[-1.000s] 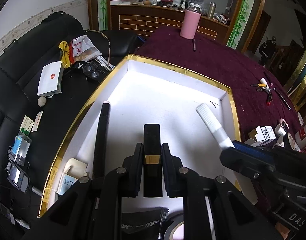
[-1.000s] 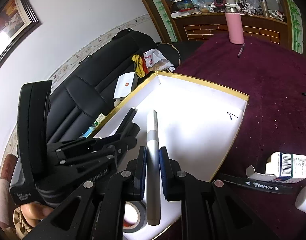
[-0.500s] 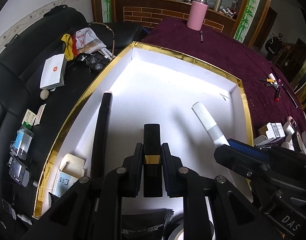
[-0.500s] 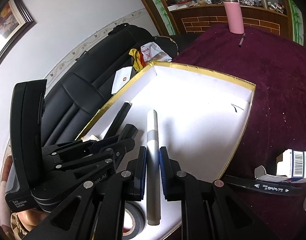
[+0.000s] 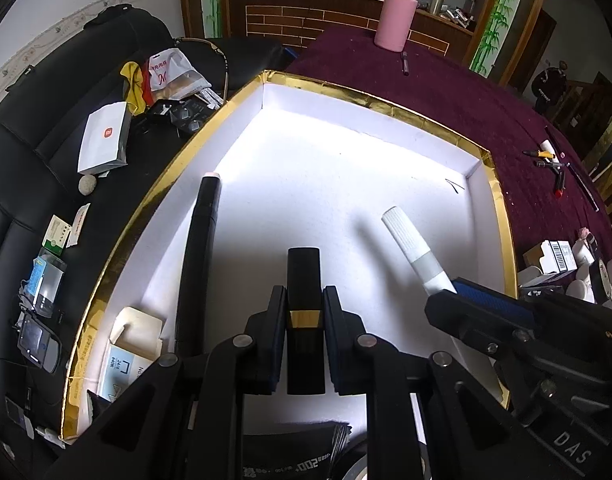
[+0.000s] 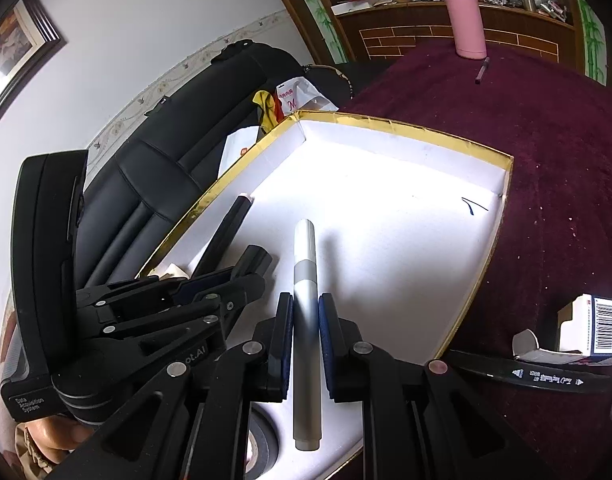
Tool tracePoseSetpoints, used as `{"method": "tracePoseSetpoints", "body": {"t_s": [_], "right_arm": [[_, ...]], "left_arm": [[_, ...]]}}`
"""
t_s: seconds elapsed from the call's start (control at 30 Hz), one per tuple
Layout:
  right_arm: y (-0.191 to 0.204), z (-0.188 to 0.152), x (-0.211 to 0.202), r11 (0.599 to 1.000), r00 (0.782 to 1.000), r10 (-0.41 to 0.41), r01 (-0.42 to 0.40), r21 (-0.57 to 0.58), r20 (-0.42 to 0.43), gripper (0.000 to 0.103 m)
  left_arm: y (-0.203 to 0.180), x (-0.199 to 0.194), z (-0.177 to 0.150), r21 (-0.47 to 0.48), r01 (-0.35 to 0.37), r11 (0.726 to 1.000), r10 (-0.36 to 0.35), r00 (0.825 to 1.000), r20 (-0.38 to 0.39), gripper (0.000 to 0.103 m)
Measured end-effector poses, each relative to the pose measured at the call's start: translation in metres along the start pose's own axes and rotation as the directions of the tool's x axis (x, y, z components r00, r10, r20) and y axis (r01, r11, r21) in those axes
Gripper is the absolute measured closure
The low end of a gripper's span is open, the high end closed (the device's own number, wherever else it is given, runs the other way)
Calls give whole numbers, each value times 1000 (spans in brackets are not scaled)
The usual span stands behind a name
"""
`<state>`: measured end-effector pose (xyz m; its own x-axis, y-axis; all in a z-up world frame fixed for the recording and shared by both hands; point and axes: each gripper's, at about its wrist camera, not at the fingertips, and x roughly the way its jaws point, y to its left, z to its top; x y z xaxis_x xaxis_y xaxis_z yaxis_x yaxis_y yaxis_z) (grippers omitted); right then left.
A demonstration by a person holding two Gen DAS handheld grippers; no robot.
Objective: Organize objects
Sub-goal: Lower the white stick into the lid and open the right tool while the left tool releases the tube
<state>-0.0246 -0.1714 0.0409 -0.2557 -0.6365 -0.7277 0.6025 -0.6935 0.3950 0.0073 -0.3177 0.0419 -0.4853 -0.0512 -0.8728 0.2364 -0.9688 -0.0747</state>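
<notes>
A white box with a gold rim (image 5: 370, 101) lies on the maroon table; it also shows in the right wrist view (image 6: 402, 127). My left gripper (image 5: 304, 312) is shut on a black rectangular tube with a gold band (image 5: 303, 280), held over the box's near part. My right gripper (image 6: 305, 320) is shut on a silver-white marker (image 6: 304, 272), also over the box; the marker shows in the left wrist view (image 5: 410, 244). A long black pen with a pink tip (image 5: 199, 248) lies in the box along its left wall.
A small carton (image 5: 129, 356), a black packet (image 5: 289, 456) and a tape roll (image 6: 261, 444) lie at the box's near end. A pink bottle (image 5: 396, 16) stands at the table's far end. Pens (image 5: 554, 168) and small boxes (image 6: 586, 328) lie at right. A cluttered black sofa (image 5: 65, 160) is at left.
Both grippers have risen and drawn back a little over the box, each still holding its object. The objects in the box have not moved.
</notes>
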Motion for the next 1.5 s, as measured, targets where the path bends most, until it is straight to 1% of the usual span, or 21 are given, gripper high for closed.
{"method": "tracePoseSetpoints", "body": {"t_s": [0.23,0.53,1.03,1.13,1.23,1.4,1.5], "right_arm": [[3,-2,10,1000,1000,-9,9,-11,-9,88],[3,-3,13,1000,1000,-17,16,-17,-12,88],[5,-4,18,1000,1000,-4,4,-20,-12,88],[5,-7,16,999,1000,6,-6,-36,-3,88],[7,-10,15,997,999,40,-40,-60,2,88],[14,-17,18,990,997,77,-78,-121,-15,88],[20,-21,19,984,996,81,-85,-160,-28,88]], "left_arm": [[2,7,-2,-3,-7,1000,7,1000,-20,86],[5,7,-3,-4,-5,1000,5,1000,-17,86],[11,2,-9,-16,1,1000,-1,1000,-9,86],[13,0,-13,-19,3,1000,-3,1000,-6,86],[17,-3,-17,-24,4,1000,-4,1000,-4,86],[21,-5,-22,-27,9,1000,-9,1000,-1,86],[24,-7,-26,-29,9,1000,-9,1000,0,86]]}}
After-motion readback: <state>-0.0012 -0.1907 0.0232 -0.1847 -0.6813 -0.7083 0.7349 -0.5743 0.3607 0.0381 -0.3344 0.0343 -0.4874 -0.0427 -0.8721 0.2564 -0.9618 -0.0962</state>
